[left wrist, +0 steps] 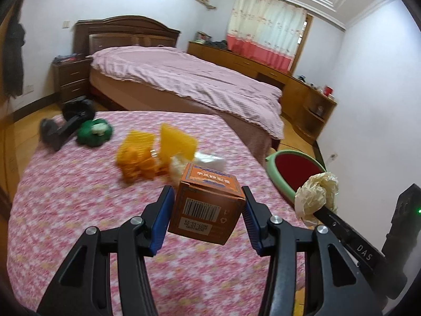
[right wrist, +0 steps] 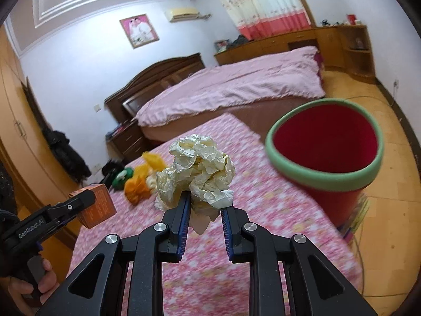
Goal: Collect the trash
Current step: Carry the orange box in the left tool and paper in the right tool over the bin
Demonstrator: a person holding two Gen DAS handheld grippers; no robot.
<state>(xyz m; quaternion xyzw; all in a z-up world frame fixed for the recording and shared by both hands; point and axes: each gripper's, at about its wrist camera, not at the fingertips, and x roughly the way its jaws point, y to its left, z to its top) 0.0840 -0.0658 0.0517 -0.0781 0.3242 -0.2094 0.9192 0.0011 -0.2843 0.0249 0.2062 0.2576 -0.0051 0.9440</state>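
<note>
Trash is in hand but not yet binned: the left gripper (left wrist: 208,208) fingers clamp a small orange cardboard box (left wrist: 209,205), and the right gripper (right wrist: 204,210) fingers pinch a crumpled cream paper ball (right wrist: 196,171). Both hang above the pink floral-covered surface (left wrist: 79,223), near the red bin with a green rim (right wrist: 323,144). Orange and yellow scraps (left wrist: 147,155) lie uncollected on the cover.

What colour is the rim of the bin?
Pale green, around a red bin; it shows best in the right wrist view.
</note>
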